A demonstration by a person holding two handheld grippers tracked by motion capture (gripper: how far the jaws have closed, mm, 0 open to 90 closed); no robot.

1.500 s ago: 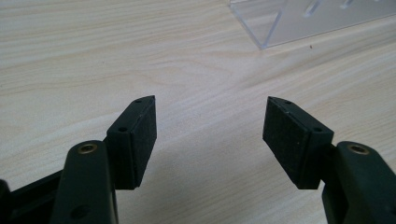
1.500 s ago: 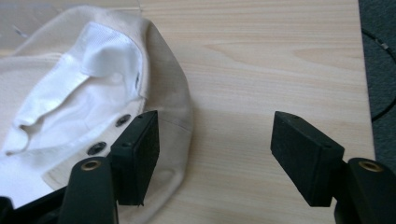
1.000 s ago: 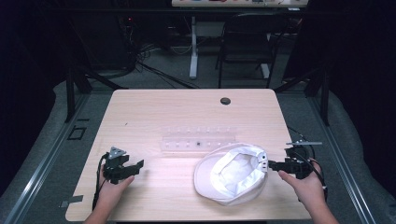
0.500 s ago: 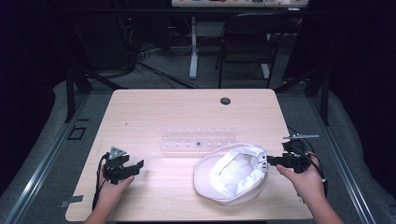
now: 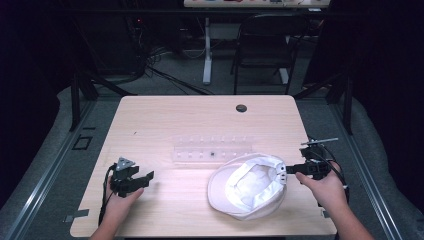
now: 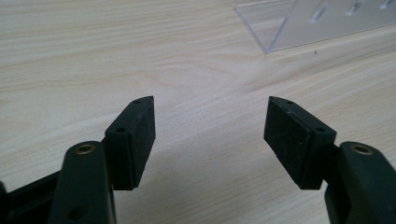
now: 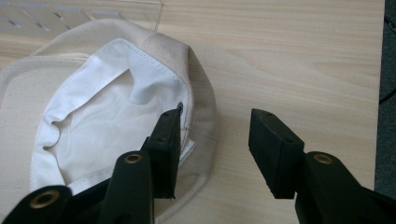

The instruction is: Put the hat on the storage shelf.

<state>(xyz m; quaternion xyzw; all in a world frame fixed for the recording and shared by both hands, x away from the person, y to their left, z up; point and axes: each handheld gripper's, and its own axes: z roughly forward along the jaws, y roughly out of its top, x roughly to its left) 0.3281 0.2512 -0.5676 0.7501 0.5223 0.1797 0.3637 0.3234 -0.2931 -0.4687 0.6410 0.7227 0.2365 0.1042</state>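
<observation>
A cream cap (image 5: pixel 247 185) lies upside down on the wooden table (image 5: pixel 175 120), its white lining (image 7: pixel 93 107) facing up. My right gripper (image 5: pixel 283 172) is at the cap's right rim. In the right gripper view one jaw sits inside the cap and the other outside over bare wood, so the rim runs between them (image 7: pixel 215 140). These jaws have just been closing, and the outer pad (image 7: pixel 268 149) stands clear of the fabric. My left gripper (image 5: pixel 146 178) rests at the table's left, far from the cap. Its jaws have just closed slightly and stay open (image 6: pixel 210 135) with nothing between them.
A clear acrylic rack (image 5: pixel 212 150) lies across the table's middle, just behind the cap; its corner (image 6: pixel 317 23) is ahead of the left gripper. A black round grommet (image 5: pixel 241 108) sits near the far edge. A chair and cables stand on the floor beyond.
The right gripper's jaws have narrowed around the cap's rim. The left hand has stayed where it was.
</observation>
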